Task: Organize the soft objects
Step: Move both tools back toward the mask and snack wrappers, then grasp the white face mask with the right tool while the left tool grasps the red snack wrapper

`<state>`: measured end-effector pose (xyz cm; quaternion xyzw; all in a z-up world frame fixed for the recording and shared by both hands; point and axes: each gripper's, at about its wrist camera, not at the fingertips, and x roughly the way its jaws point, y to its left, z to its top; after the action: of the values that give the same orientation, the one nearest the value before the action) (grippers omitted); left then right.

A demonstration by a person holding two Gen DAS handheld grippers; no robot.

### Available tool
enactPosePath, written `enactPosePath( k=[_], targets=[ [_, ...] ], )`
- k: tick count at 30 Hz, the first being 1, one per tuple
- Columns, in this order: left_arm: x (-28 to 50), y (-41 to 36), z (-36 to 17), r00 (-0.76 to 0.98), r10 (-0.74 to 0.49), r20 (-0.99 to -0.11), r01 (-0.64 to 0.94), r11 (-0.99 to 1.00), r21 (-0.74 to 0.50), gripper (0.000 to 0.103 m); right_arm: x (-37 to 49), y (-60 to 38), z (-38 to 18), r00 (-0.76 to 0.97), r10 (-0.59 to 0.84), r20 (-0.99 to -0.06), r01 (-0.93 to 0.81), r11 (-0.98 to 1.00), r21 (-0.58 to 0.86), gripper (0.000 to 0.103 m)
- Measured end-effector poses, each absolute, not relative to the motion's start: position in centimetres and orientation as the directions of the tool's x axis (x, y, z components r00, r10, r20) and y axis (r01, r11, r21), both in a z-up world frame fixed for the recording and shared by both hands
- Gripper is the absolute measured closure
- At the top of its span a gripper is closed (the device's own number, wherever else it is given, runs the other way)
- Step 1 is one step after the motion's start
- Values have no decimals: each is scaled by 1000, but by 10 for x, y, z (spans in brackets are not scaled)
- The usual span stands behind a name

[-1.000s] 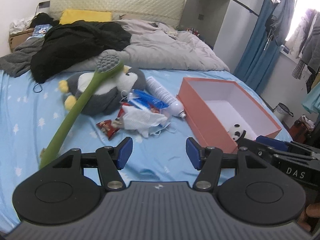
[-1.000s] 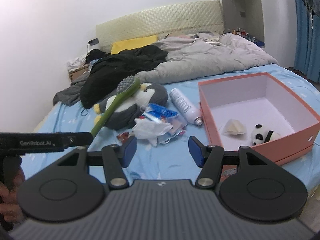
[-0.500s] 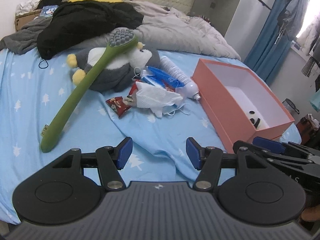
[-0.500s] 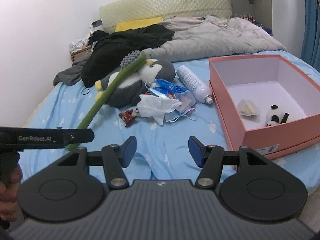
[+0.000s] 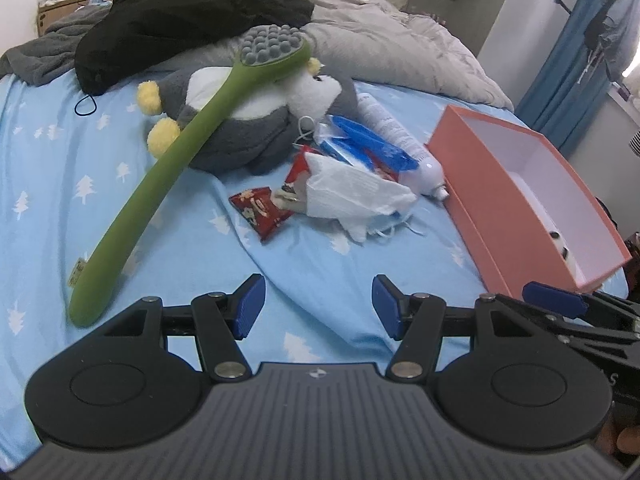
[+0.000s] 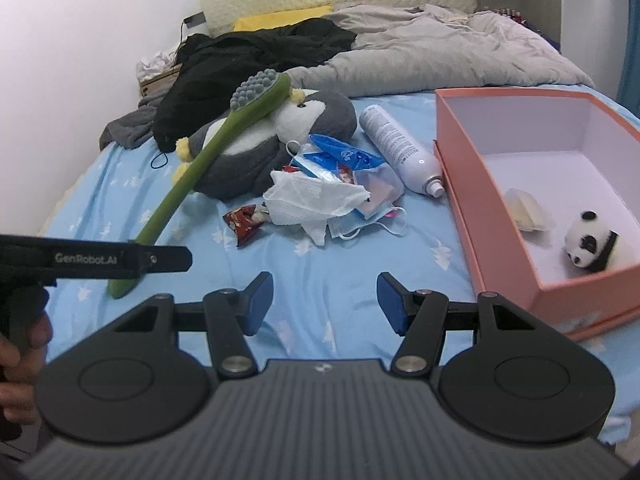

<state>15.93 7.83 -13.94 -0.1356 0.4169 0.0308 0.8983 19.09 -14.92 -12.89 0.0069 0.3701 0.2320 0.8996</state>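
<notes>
**Both grippers empty above the bed clutter**

The left gripper [image 5: 318,302] and right gripper [image 6: 325,302] hang released over the blue sheet [image 5: 52,184], jaws apart with nothing between them. Just beyond lies a heap: a white cloth [image 6: 310,200], face masks [image 6: 360,224], a red snack packet [image 5: 262,214] and a white spray can [image 6: 398,144]. Behind it a plush penguin [image 6: 316,114] lies under a green long-handled brush [image 5: 176,156]. To the right, the pink box [image 6: 488,216] holds a small panda toy [image 6: 588,246].
</notes>
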Motion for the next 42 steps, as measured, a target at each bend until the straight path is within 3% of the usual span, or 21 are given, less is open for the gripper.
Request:
enactPosePath(
  k=[17,19,21,25,32,36,40,42],
  targets=[
    [259,131,-210,593,-36,-804,-264,935,-237,38,282,-108,-178,541,438,-718,-456,870,187,41],
    [266,138,-217,591,-65,-804,-284,916,-283,38,292,-103,-178,532,457,-712,-486,854,185,33],
    [272,144,-224,584,-86,-807,-315,892,-323,38,298,-97,-176,551,465,-693,-523,840,148,23],
    [280,155,-232,599,-108,-793,-373,839,-396,37,307,-79,-171,574,474,-668,-612,790,34,23],
    [290,162,-245,591,-97,-801,-432,800,-415,35,318,-45,-181,565,470,-678,-735,660,-155,23],
    [296,163,-249,584,-99,-806,-432,803,-411,36,319,-31,-191,562,459,-688,-765,605,-221,25],
    [301,162,-251,568,-92,-818,-427,817,-389,41,317,-23,-200,553,453,-699,-783,569,-252,40],
    [303,161,-251,561,-90,-823,-422,824,-377,50,314,-22,-203,548,450,-705,-786,566,-250,51]
  ],
)
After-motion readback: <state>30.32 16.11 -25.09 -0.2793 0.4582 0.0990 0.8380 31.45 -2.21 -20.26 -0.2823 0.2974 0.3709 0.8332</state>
